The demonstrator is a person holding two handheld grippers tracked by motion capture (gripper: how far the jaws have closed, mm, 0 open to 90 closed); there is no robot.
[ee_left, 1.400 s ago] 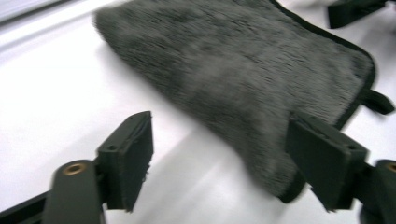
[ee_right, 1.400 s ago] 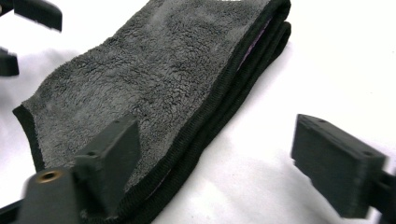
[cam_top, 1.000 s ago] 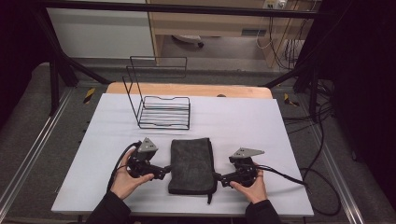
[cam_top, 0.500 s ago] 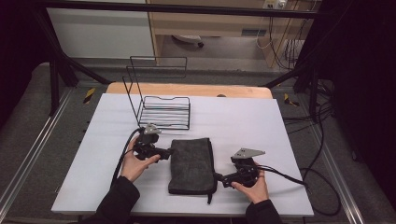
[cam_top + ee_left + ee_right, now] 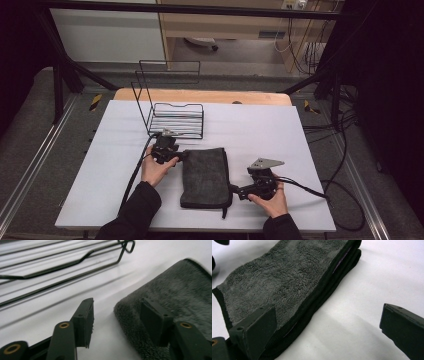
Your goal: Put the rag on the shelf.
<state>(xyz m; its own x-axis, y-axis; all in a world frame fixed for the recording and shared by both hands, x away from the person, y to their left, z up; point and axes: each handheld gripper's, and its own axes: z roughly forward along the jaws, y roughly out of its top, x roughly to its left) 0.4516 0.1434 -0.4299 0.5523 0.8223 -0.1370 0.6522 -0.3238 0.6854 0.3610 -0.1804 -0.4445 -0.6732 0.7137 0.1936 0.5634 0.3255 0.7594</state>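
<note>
At table centre: folded dark towel (image 5: 205,176), soft, light, floppy, fuzzy pile.
Left gripper (image 5: 176,155) fingers have just been closing astride its 10 o'clock corner, not yet pinching; right gripper (image 5: 235,191) fingers spread at 4 o'clock edge.

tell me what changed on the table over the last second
The left tongs moved up the table from the towel's near left side to its far left corner by the wire rack, and their jaws have just been closing, one over the folded grey towel, one on the bare table beside it; not yet pinched. The right tongs, towel and rack stayed put.
</note>
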